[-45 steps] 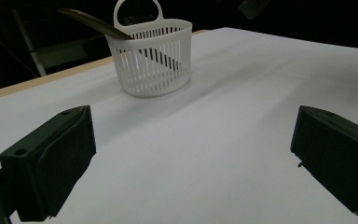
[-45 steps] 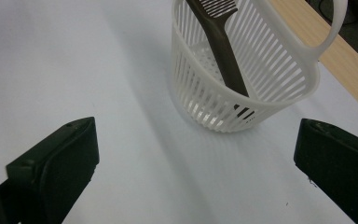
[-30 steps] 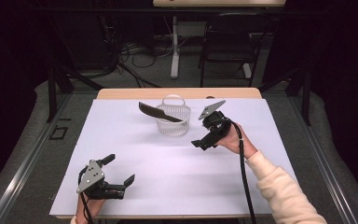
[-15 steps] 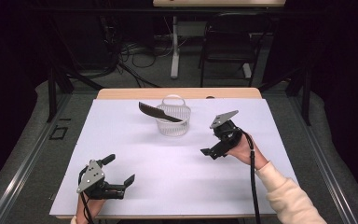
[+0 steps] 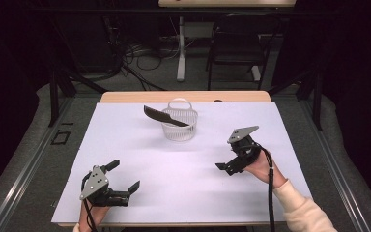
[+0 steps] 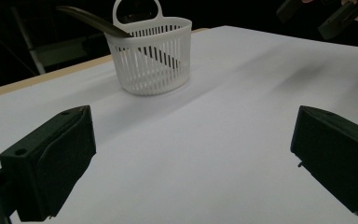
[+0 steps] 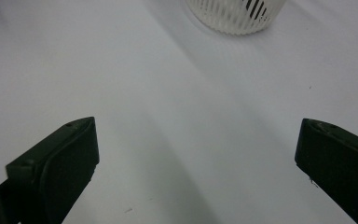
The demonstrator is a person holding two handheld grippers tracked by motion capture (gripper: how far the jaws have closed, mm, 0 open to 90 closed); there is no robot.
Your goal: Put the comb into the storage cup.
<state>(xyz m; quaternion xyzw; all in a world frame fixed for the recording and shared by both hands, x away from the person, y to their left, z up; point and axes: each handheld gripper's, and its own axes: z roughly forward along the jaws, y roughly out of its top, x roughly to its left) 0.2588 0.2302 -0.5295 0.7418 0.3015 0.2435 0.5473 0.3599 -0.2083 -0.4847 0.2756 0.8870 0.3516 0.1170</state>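
Inside the white basket point(image 5: 179, 124) the black knife point(image 5: 165, 116) already leans, job apparently done; left gripper point(image 5: 124, 182) and right gripper point(image 5: 226, 166) gape wide, empty

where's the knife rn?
In the high view the knife stands slanted in the white basket near the table's far edge, its upper end out over the rim to the left; both grippers are well clear.

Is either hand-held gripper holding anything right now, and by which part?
Nothing is held. The left hand-held gripper and right hand-held gripper are both open and empty; the dark utensil rests in the white slatted plastic basket.
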